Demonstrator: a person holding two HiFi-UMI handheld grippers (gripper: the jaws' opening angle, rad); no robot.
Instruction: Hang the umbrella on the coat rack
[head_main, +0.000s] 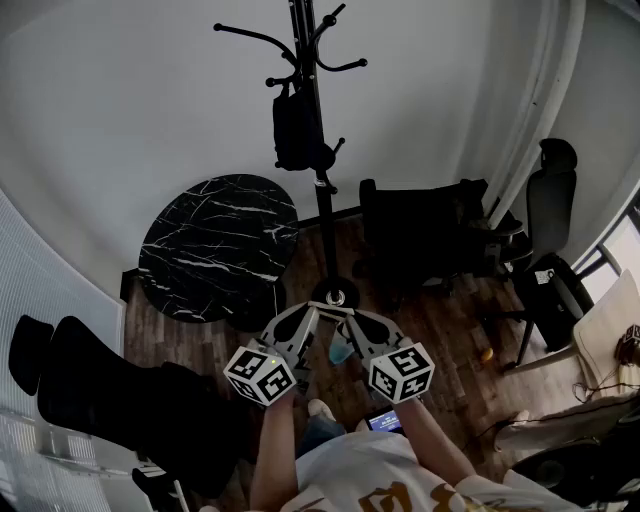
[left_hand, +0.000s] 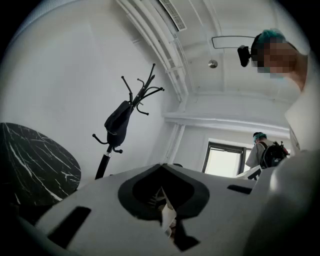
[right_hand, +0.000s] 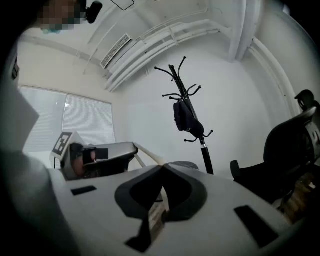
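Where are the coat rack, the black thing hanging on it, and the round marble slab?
coat rack (head_main: 326, 225): head view, pole below hooks.
black thing (head_main: 296, 128): head view, its middle.
marble slab (head_main: 215, 245): head view, face centre.

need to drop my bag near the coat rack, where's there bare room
The round marble table, left of the coat rack, is bare. The top hooks are free; the umbrella hangs lower down. Right of the rack, black chairs crowd the floor.
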